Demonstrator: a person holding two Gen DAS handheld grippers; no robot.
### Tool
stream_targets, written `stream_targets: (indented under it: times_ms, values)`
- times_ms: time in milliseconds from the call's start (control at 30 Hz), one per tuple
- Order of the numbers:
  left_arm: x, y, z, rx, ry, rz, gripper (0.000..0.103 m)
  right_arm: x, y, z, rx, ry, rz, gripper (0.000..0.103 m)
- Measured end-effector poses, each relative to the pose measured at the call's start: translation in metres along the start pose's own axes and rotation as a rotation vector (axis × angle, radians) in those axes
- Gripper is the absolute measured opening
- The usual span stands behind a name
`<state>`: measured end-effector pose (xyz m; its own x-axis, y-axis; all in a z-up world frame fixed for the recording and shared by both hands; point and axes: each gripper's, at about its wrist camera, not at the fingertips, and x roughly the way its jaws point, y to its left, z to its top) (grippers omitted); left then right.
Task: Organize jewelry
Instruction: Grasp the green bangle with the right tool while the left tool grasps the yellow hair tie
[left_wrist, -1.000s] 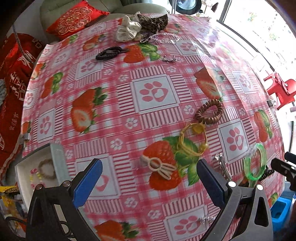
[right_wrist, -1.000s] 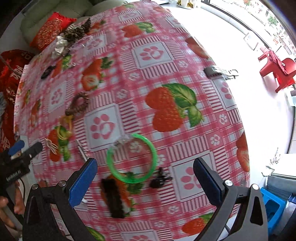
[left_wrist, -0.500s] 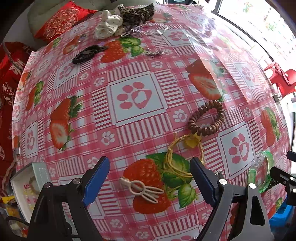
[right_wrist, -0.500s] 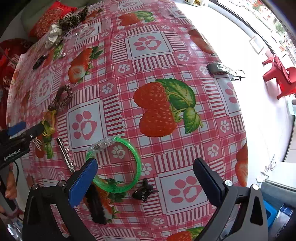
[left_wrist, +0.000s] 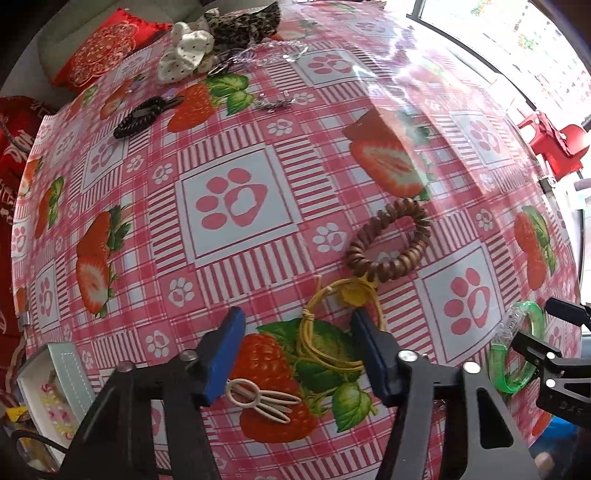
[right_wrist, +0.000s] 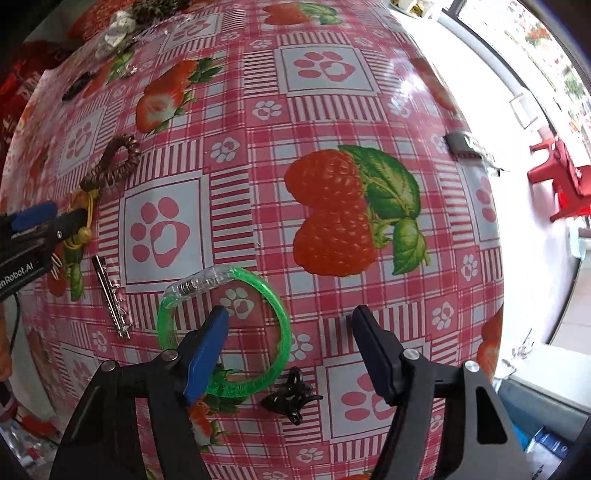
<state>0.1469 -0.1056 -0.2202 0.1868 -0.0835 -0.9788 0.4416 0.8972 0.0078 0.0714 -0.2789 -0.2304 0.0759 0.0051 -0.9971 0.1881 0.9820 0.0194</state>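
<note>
My left gripper (left_wrist: 297, 326) is open low over the strawberry tablecloth, its jaws on either side of a yellow cord bracelet (left_wrist: 325, 332). A cream hair clip (left_wrist: 258, 400) lies just below it and a brown beaded bracelet (left_wrist: 391, 240) just beyond. My right gripper (right_wrist: 288, 323) is open over a green bangle (right_wrist: 221, 328), its left finger inside the ring. The bangle also shows in the left wrist view (left_wrist: 513, 358). A white jewelry box (left_wrist: 48, 387) with beads in it sits at the near left edge.
A silver hair pin (right_wrist: 110, 295) and a black claw clip (right_wrist: 291, 395) lie near the bangle. Far off lie a black hair tie (left_wrist: 144, 116), a white scrunchie (left_wrist: 184, 51), a leopard scrunchie (left_wrist: 240, 26) and a clear bead chain (left_wrist: 273, 51). The table edge runs along the right.
Both grippers have moved forward and down toward the table. The left one now straddles the yellow cord bracelet. The right one has closed in on the green bangle.
</note>
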Motion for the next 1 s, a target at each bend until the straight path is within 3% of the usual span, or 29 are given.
stream_targets:
  times_ms: [133, 267, 367, 433, 1000]
  values:
    - [-0.002, -0.011, -0.001, 0.024, -0.01, -0.015, 0.041, -0.001, 0.007, 0.0, -0.009, -0.007, -0.002, 0.062]
    - [-0.005, -0.015, -0.001, 0.025, -0.015, -0.033, 0.012, -0.002, 0.015, 0.005, -0.011, -0.019, -0.002, 0.043]
    - [-0.009, -0.006, -0.001, -0.009, -0.016, -0.085, 0.012, -0.006, 0.012, 0.01, -0.009, -0.03, 0.014, 0.016]
    - [-0.015, -0.003, -0.005, -0.019, -0.03, -0.092, 0.012, -0.009, 0.012, 0.015, -0.004, -0.038, 0.019, 0.008]
    - [-0.07, 0.03, -0.028, -0.1, -0.127, -0.141, 0.012, -0.054, 0.011, 0.015, 0.027, -0.137, 0.096, 0.007]
